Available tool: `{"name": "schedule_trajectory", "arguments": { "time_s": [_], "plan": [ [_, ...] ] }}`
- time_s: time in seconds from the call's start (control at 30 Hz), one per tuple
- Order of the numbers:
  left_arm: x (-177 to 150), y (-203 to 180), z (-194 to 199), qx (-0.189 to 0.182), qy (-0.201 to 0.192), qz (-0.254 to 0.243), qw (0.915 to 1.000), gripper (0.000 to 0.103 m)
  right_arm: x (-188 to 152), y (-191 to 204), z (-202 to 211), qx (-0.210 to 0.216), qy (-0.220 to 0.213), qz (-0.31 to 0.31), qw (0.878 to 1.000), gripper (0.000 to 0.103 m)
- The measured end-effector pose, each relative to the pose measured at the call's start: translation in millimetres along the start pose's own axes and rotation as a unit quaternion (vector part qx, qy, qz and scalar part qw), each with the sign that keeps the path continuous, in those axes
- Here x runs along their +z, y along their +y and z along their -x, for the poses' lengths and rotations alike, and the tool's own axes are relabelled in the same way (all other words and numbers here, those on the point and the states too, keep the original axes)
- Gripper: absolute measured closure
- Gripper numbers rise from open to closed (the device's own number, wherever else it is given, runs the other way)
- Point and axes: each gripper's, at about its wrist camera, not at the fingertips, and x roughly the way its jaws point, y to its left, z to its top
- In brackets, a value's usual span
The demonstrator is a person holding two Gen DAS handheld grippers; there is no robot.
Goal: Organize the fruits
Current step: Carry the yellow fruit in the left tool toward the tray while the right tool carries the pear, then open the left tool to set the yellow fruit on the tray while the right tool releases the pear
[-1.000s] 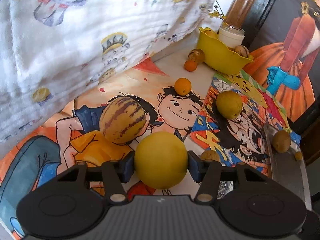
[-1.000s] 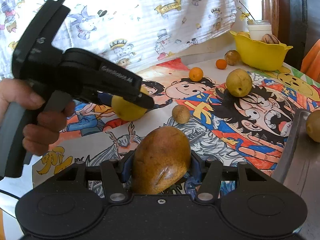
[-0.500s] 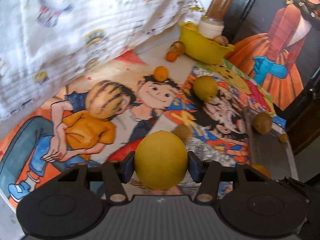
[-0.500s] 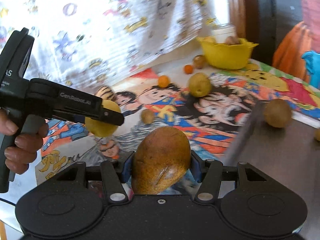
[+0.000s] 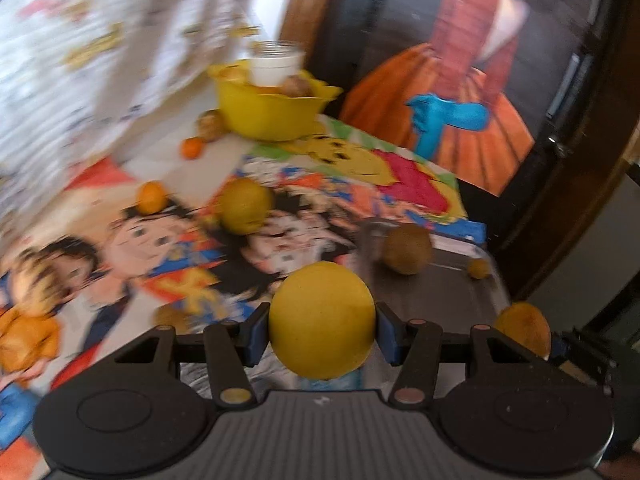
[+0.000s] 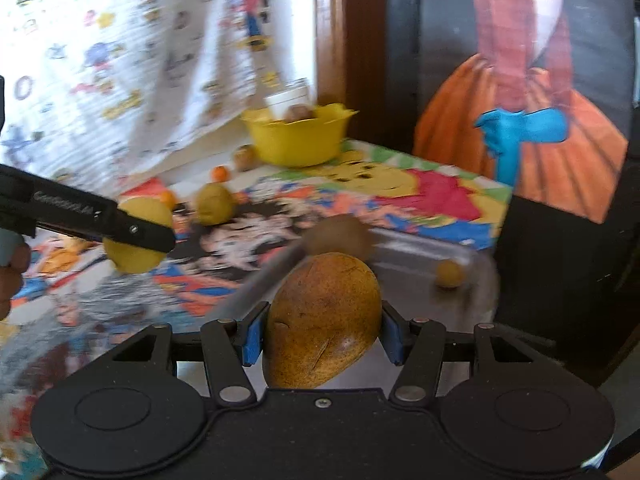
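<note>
Two grippers were in view, the left gripper closed on one round yellow fruit and the right gripper on one brown pear-shaped fruit. One metal tray carried two brown fruits, one large and one small. Two small oranges lay on the tablecloth. There was one yellow bowl and one white jar

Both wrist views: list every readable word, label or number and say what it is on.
No text reads with certainty in either view.
Left gripper: white lettering on its black arm, too blurred to read.
White cloth: small cartoon banners, too blurred.
Printed table cover: cartoon pictures only, no legible words.
</note>
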Motion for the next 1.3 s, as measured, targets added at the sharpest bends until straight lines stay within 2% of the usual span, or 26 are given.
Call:
{"name": "schedule_trajectory", "arguments": {
  "time_s": [0.23,0.6,1.3],
  "plan": [
    [3.4,-44.0,-39.5,-0.034,0.014,-0.054,0.9979,0.045,-6.3,-45.0,-19.1,-0.023,-0.003,0.019,1.0,0.045],
    [-6.0,-82.7,-76.3,-0.035,0.0,-0.15,0.9881,0.045,-4.8,-64.0,-55.5,-0.011,-0.006,0.053,0.999,0.045],
    [-22.7,-81.5,-92.6,-0.019,-0.001,-0.192,0.9813,0.045,-7.1,-66.8,-77.1,-0.007,0.007,0.052,0.999,0.044]
  ]
}}
